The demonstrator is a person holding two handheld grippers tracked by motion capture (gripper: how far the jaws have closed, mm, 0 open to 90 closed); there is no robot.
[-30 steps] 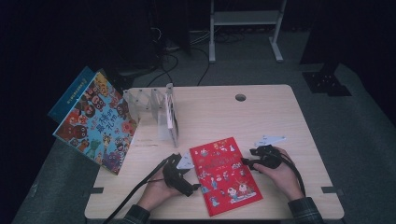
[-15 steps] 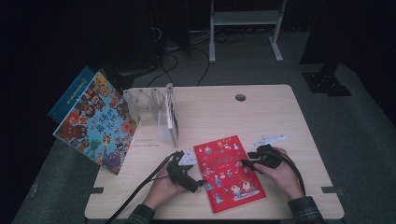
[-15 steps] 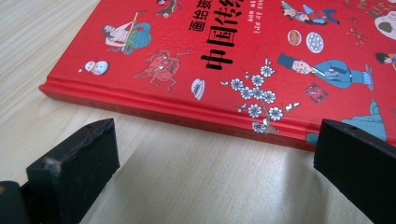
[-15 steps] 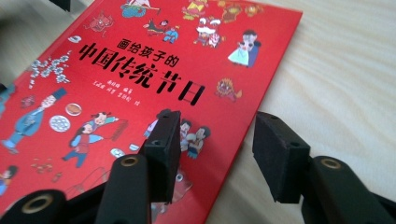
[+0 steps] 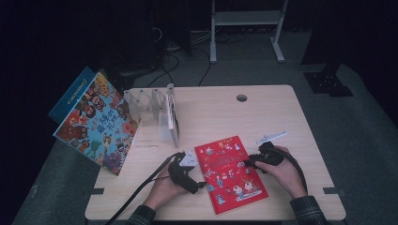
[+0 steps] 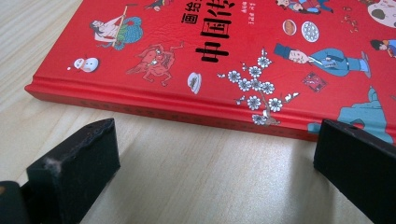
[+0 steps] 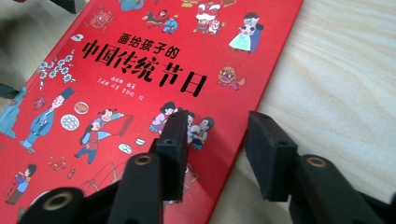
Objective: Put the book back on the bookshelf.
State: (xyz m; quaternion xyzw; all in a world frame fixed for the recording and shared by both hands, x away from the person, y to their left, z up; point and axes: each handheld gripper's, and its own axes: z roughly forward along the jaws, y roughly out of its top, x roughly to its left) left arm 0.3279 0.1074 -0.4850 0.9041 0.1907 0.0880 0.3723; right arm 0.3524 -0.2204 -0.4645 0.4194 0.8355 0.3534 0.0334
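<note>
Lying flat near the worktop's front edge, a red picture book (image 5: pixel 230 172) sat between two hand-held grippers. Left hand-held gripper (image 5: pixel 191 180), jaws spread, faced its spine; right hand-held gripper (image 5: pixel 254 162), also spread, straddled the opposite edge. Stiff, glossy hardcover: likely slippery, best pinched at an edge. Farther back stood a clear rack (image 5: pixel 155 110).

red book (image 6: pixel 261 42) cut off top, right | right gripper (image 7: pixel 215 144) base cropped at bottom
</note>
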